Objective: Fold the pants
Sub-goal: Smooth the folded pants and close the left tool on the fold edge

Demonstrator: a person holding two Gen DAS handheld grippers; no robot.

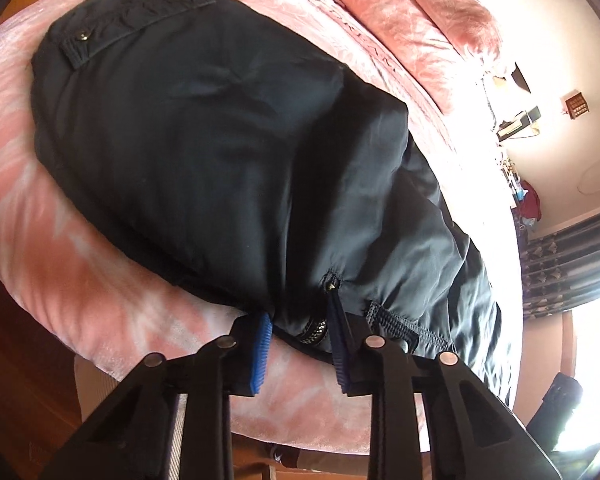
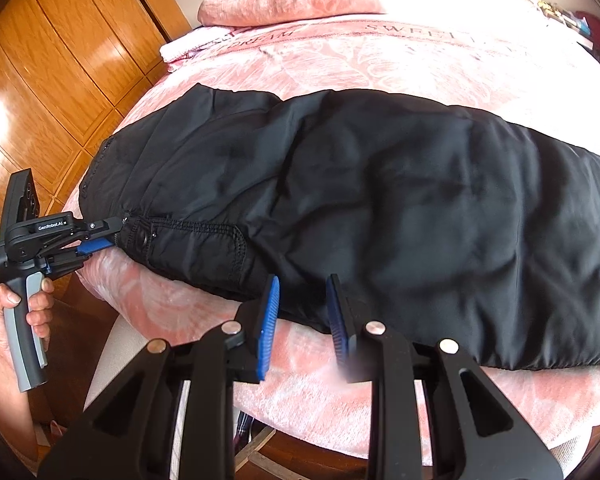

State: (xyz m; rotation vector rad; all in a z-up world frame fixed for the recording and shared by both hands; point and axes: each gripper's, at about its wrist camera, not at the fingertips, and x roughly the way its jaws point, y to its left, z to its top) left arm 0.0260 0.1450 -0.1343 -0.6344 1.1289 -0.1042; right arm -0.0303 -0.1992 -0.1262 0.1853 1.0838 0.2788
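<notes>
Pink bed (image 2: 380,68) filling both views, pillows (image 2: 284,0) stacked at the far end, wooden wardrobe (image 2: 60,52) on the left. Black pants (image 2: 380,200) spread flat across the bed, waistband at the left, legs running off to the right, near edge close to the bed's near side. Left gripper (image 1: 300,340) at the waistband near the zipper (image 1: 316,326), blue pads (image 1: 262,354) apart with the band's edge between them; cannot tell if pinching. Same tool seen from the right wrist (image 2: 100,240), hand (image 2: 20,312) on its grip. Right gripper (image 2: 302,324) open, pads (image 2: 270,324) straddling the pants' near edge without clamping.
</notes>
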